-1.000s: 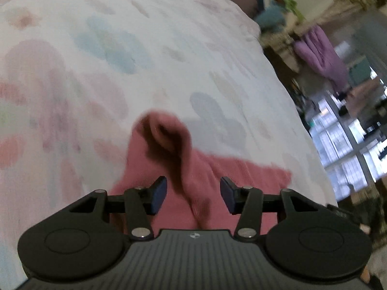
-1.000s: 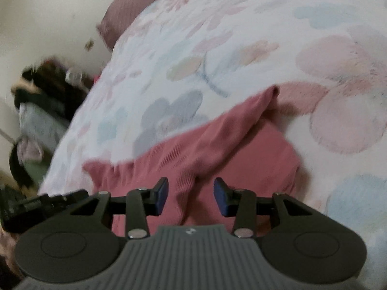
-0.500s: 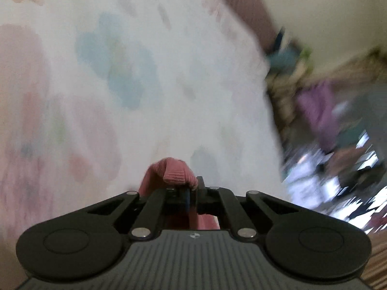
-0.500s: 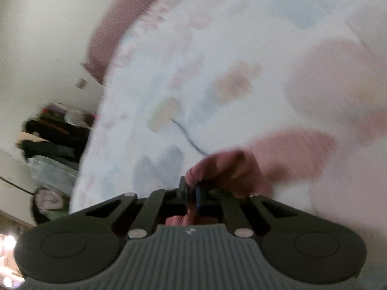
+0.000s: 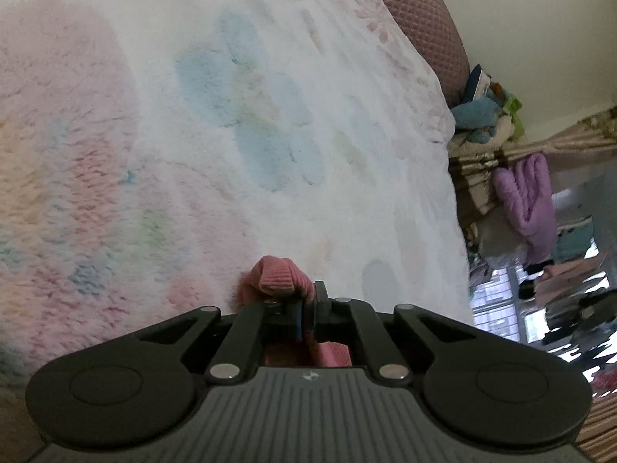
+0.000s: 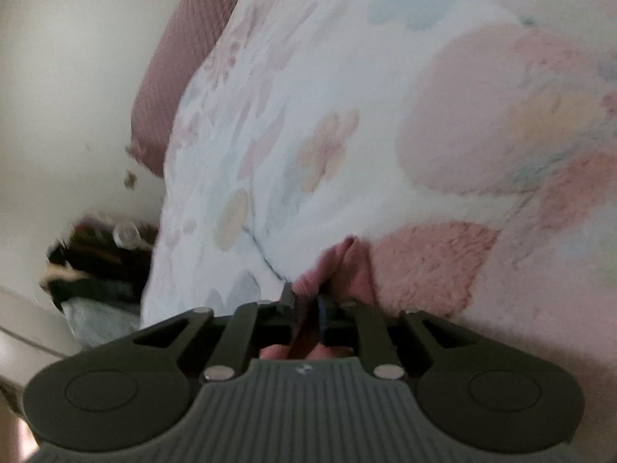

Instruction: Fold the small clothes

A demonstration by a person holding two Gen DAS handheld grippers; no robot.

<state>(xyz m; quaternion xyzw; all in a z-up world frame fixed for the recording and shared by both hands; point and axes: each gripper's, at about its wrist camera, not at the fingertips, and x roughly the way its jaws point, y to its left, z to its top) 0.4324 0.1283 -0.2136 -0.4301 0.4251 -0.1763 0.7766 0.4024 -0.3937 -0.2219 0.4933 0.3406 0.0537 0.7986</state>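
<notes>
A small pink ribbed garment (image 5: pixel 279 276) is bunched between the fingers of my left gripper (image 5: pixel 306 314), which is shut on its edge; more of it hangs below the jaws. In the right wrist view my right gripper (image 6: pixel 304 308) is shut on another part of the same pink garment (image 6: pixel 331 260). Both grippers hold the cloth lifted above a white fleece blanket with pastel flowers (image 5: pixel 239 123), also seen in the right wrist view (image 6: pixel 347 115). Most of the garment is hidden under the grippers.
A mauve pillow (image 5: pixel 420 19) lies at the bed's far end, also seen in the right wrist view (image 6: pixel 181 58). Right of the bed are piled clothes and a purple garment (image 5: pixel 528 200). Left of the bed is dark clutter by the wall (image 6: pixel 96 266).
Both grippers were open over the spread pink garment one second ago. They have closed on its edge and lifted it, and both views now look further up the bed.
</notes>
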